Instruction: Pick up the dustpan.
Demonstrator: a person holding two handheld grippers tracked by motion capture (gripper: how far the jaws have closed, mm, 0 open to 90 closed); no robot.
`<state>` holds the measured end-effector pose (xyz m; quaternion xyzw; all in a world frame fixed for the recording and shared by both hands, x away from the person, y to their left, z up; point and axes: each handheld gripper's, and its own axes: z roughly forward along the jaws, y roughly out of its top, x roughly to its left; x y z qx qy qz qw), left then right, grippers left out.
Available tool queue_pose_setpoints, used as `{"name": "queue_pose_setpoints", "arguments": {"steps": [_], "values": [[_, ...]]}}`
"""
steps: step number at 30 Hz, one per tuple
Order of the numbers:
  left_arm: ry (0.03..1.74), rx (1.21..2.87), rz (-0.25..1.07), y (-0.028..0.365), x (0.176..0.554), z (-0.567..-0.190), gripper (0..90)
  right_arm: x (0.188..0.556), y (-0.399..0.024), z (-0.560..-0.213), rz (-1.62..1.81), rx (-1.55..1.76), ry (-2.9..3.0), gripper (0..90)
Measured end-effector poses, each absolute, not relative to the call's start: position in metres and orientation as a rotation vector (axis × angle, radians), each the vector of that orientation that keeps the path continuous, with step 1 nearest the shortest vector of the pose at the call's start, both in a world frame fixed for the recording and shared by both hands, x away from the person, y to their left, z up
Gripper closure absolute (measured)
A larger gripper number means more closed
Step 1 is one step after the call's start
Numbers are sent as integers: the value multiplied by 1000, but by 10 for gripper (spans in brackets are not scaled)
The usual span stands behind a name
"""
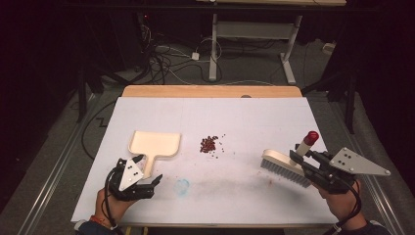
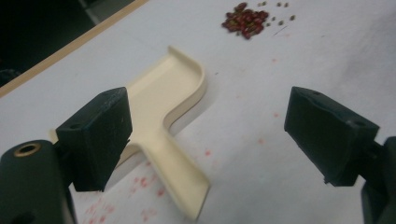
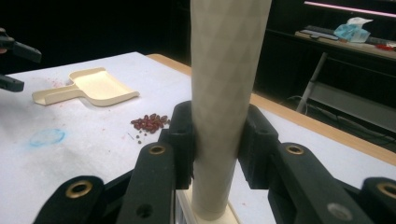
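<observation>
I think the step in hand is the picking up of the tools, before any sweeping begins; my right claw [image 1: 299,157] is closed tight on the handle of the brush [image 3: 224,93], and the brush [image 1: 284,167] stands with its bristles on the white table cover [image 1: 244,122], well apart from the beans and on their right in the high view; my left claw [image 1: 145,170] is wide, with nothing between the jaws, and it hovers just beside the handle of the dustpan [image 1: 154,147], at the near end of it.

In the left gripper view the flat handle of the dustpan [image 2: 180,182] lies between my two jaws but lower, and the pads do not touch it; so the next move, as I judge, calls for lowering this claw around the handle and closing on its thin edges; the handle lies flat on the cover, so the grip must come low and straight, or the pan may slip away.

The beans [image 1: 209,144] lie in a small heap on the cover, near the dustpan and on its right in the high view, with some small loose ones scattered just beside the heap; they are between the pan and the brush.

The dustpan is the only container here; its tray is empty, no bean is in it yet.
</observation>
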<state>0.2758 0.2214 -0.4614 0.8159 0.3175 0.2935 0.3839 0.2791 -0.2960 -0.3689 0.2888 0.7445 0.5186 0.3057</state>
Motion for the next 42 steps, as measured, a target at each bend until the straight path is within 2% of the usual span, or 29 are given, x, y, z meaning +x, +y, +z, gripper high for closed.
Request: {"name": "queue_pose_setpoints", "arguments": {"steps": [4,14,18,22,26,30,35,36,42], "values": [[885,2029,749,234,270,-462,147,282,-295,-369,1369,764,1975,704],[968,2052,699,242,273,-470,168,293,-291,-368,1390,750,1981,703],[1064,2096,627,245,280,-478,182,297,-288,-370,1389,747,1998,703],[1110,2071,594,247,285,-478,182,297,-287,-371,1374,745,2002,703],[1276,2065,520,244,300,-482,185,295,-285,-371,1375,746,2002,703],[1312,2043,492,240,309,-485,239,293,-281,-372,1376,735,2015,703],[1325,2031,424,233,323,-490,257,291,-277,-374,1379,718,2037,703],[1336,2048,428,229,330,-492,345,291,-275,-373,1378,713,2043,702],[1373,2048,427,221,353,-499,383,292,-270,-376,1369,702,2069,703]]}}
